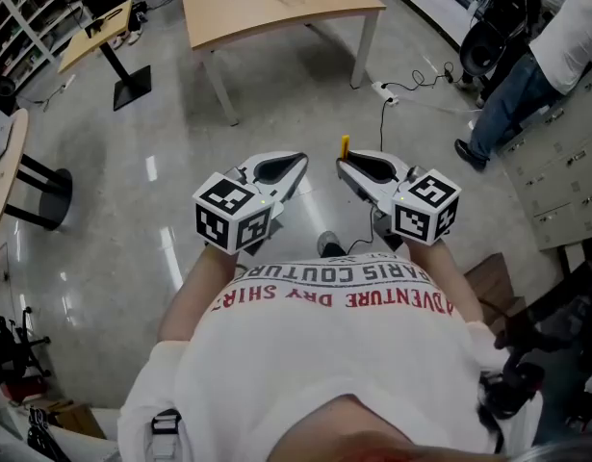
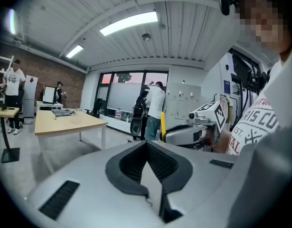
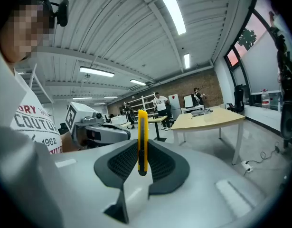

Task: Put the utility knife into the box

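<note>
utility knife point(image 3: 142, 139), yellow, stands upright, clamped between the jaws of the right gripper point(image 1: 344, 167) above the floor point(image 1: 122, 248); left gripper point(image 1: 299, 161) beside it, jaws together, seemingly on nothing.

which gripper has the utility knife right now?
The right gripper: its jaws are shut on the yellow utility knife, which sticks out past their tips. The left gripper has its jaws together with nothing between them.
</note>
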### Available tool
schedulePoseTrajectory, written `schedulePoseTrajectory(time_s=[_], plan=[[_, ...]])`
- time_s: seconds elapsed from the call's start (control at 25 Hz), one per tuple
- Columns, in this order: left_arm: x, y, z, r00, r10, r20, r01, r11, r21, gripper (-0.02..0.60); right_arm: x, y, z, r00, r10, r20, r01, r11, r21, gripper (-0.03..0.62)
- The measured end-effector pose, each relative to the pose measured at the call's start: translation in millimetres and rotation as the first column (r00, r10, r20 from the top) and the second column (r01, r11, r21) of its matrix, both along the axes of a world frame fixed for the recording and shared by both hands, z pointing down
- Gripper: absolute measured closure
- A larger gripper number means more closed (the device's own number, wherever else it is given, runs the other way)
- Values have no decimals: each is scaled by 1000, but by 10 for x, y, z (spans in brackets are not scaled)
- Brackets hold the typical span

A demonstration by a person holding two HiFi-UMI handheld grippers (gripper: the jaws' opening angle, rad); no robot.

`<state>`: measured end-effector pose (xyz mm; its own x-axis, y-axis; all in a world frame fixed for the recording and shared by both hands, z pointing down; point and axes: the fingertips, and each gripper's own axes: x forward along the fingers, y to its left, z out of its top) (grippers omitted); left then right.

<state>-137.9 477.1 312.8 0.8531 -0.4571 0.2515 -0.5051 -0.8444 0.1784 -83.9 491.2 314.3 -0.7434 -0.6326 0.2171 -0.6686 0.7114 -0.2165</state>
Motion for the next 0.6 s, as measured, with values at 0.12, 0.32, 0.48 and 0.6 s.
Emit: schedulePoseTrajectory(time_s=[0.12, 0.32, 0.48, 0.6], plan=[[6, 16, 18, 1000, 2, 5, -2, 1000, -1, 580, 6, 8, 2, 1000, 2, 9, -2, 1000, 0, 536], [-35, 148, 31, 1000, 2, 9, -2, 1000, -12, 580, -47, 137, 3, 1000, -10, 22, 10, 1000, -7, 536], [-60, 162, 82, 1000, -4, 15, 5, 1000, -26, 579, -56, 135, 68, 1000, -12, 25, 12, 1000, -23, 536], [-25, 112, 173, 1000, -6, 24, 7, 999, -38, 580, -18, 72, 166, 1000, -12, 24, 13, 999, -39, 536]])
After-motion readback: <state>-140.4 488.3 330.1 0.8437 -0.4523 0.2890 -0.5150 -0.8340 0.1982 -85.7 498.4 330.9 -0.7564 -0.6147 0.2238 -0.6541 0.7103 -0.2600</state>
